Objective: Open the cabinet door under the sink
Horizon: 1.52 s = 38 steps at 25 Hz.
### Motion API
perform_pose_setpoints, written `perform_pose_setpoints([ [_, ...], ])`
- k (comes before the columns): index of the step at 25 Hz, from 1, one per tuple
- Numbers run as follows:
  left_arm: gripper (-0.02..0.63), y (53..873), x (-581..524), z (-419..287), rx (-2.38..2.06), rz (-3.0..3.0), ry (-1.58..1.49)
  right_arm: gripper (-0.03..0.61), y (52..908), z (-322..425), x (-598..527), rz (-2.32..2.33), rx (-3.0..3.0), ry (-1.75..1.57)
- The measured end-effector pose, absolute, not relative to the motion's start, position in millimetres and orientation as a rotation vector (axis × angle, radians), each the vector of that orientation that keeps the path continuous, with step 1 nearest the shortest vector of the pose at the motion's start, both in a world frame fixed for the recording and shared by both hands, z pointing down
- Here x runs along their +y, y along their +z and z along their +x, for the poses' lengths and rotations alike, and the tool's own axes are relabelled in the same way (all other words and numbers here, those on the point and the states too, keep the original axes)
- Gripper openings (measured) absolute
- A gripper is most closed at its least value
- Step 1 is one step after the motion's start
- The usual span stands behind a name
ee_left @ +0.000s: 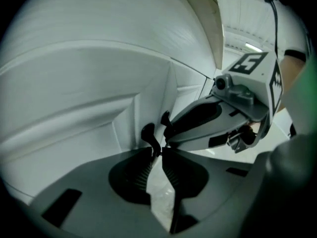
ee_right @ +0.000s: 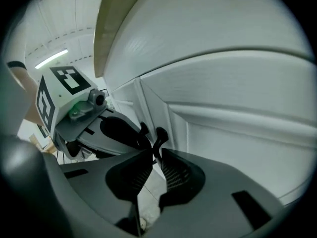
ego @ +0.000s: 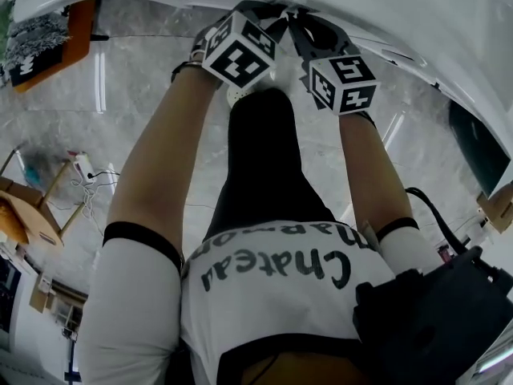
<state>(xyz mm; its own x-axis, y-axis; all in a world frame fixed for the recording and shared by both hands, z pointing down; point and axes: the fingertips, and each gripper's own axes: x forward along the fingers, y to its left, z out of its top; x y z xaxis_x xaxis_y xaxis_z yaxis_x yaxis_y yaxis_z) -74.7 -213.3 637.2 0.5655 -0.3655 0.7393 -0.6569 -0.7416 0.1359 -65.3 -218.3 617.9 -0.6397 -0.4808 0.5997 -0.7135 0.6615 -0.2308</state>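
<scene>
Two white panelled cabinet doors meet at a seam, each with a small black handle. In the left gripper view my left gripper (ee_left: 158, 152) is shut on the left door's handle (ee_left: 149, 134), whose lower end sits between the fingertips. The left door (ee_left: 74, 98) fills that view. In the right gripper view my right gripper (ee_right: 152, 155) is shut on the right door's handle (ee_right: 160, 134), beside the right door (ee_right: 237, 118). The two grippers sit side by side, almost touching. The head view shows both marker cubes, left (ego: 238, 50) and right (ego: 343, 83), under the white counter edge (ego: 385, 10), which hides the jaws.
The person's black-trousered legs (ego: 268, 159) stand between the arms on a grey marble floor (ego: 136, 79). At the left are a dark mat on an orange board (ego: 44, 42), cables (ego: 88, 175) and a wooden frame (ego: 32, 215). A black bag (ego: 433, 319) hangs at the lower right.
</scene>
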Motion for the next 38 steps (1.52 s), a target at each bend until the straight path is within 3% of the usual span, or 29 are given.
perform_pose_setpoints([
  [16,0.052,648.9,-183.1,-83.3,-0.868,2.372,1.242,0.049,628.3,-69.2,-176.5,0.683,-2.252,0.481],
  [19,0.052,650.9,-176.6,-85.7,-0.837,2.358,1.336,0.090,627.8,-73.6,-171.8,0.612,-2.225,0.424],
  [38,0.056,658.8,-146.6,-91.4,-0.733,2.323,1.549,0.086,630.8,-62.5,-142.1,0.486,-2.170,0.347],
])
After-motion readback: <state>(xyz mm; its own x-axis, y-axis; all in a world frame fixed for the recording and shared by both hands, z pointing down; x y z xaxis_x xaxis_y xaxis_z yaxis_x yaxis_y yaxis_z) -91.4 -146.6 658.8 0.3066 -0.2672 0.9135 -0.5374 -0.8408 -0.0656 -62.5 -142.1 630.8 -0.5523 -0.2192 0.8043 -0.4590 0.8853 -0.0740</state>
